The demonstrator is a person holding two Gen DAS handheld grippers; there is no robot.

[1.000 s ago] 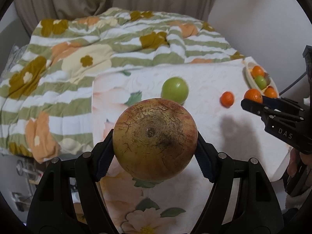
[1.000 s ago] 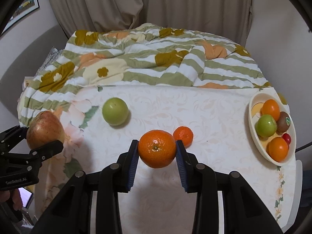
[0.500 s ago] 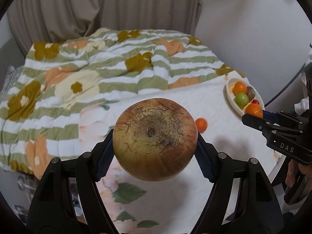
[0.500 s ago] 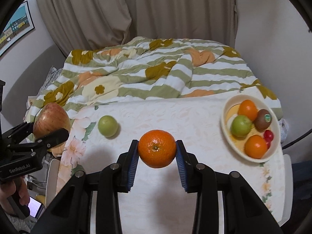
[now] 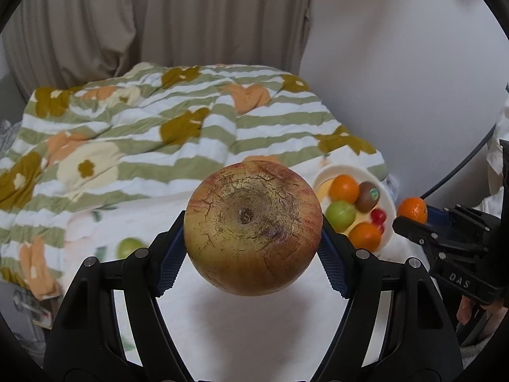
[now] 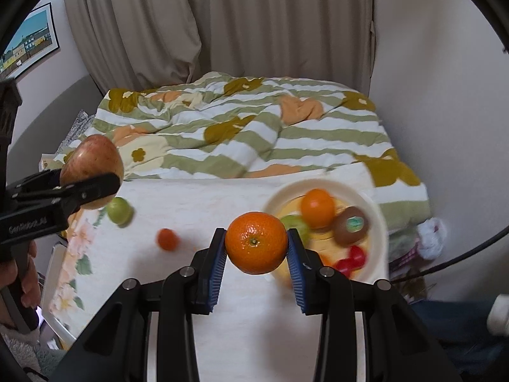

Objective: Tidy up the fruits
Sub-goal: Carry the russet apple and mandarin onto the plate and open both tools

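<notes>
My left gripper (image 5: 253, 232) is shut on a large russet red-yellow apple (image 5: 253, 227), held above the table; it also shows at the left of the right wrist view (image 6: 90, 168). My right gripper (image 6: 256, 248) is shut on an orange (image 6: 256, 242), held in the air just left of the white fruit bowl (image 6: 377, 219). The bowl (image 5: 389, 202) holds two oranges, a green apple, a kiwi and a small red fruit. A green apple (image 6: 119, 210) and a small mandarin (image 6: 167, 238) lie loose on the table.
The table has a white floral cloth (image 6: 206, 203). Behind it lies a bed with a green-striped flowered quilt (image 6: 241, 127), then curtains and a wall. A black cable (image 6: 445, 264) runs at the right. The person's hand (image 6: 19, 286) holds the left gripper's handle.
Both grippers have risen and swung right toward the bowl with their fruit still held. The bowl now sits closer to the centre of both views.
</notes>
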